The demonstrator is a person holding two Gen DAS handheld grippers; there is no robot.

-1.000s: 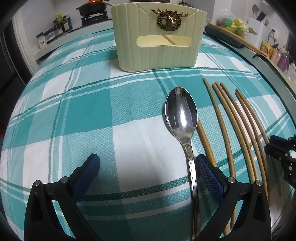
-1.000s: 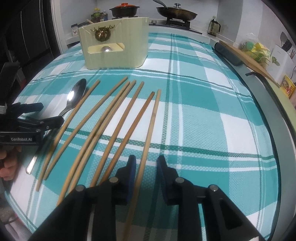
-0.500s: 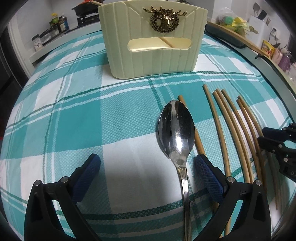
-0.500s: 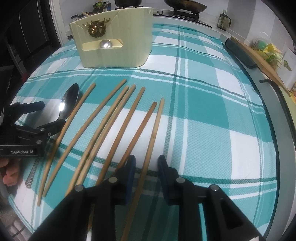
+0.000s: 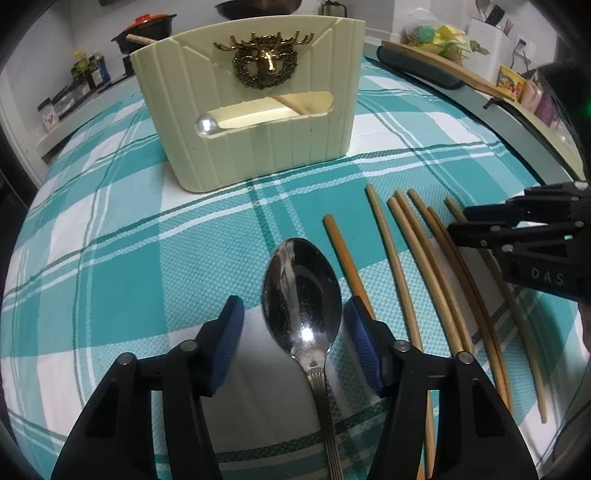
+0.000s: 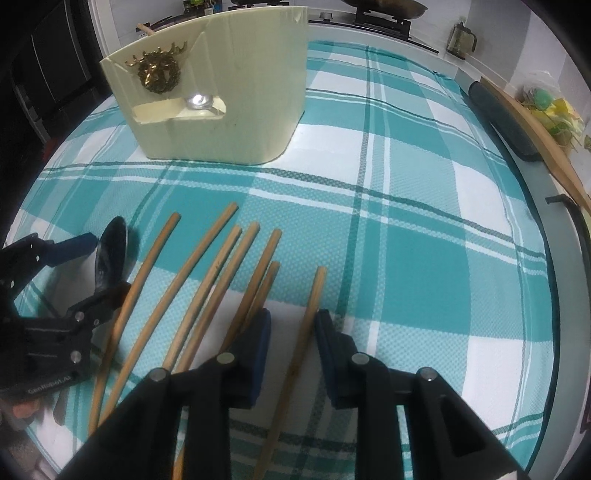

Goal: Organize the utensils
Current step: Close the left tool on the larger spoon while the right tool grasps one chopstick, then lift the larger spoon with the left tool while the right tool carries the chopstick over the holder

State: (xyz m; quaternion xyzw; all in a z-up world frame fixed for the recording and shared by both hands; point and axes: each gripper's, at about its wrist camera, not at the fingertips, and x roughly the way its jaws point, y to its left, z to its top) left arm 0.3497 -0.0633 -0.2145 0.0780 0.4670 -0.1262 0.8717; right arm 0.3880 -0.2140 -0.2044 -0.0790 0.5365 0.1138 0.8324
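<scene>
A steel spoon (image 5: 302, 295) lies on the checked cloth; its bowl sits between the jaws of my left gripper (image 5: 295, 332), which is open around it without touching. The spoon also shows in the right wrist view (image 6: 109, 254). Several bamboo chopsticks (image 5: 424, 266) lie in a row to its right. My right gripper (image 6: 291, 343) is open, its jaws astride the rightmost chopstick (image 6: 303, 332). A cream utensil holder (image 5: 251, 99) with a brass deer emblem stands behind; a spoon and a chopstick are inside it.
The teal checked tablecloth (image 6: 424, 240) covers a round table. A dark roll and a wooden board (image 6: 517, 122) lie at its right rim. Pans and jars (image 5: 144, 26) stand on the counter behind.
Both grippers have moved forward toward the holder. My left jaws have narrowed around the spoon's bowl. My right jaws have slid up along the rightmost chopstick.
</scene>
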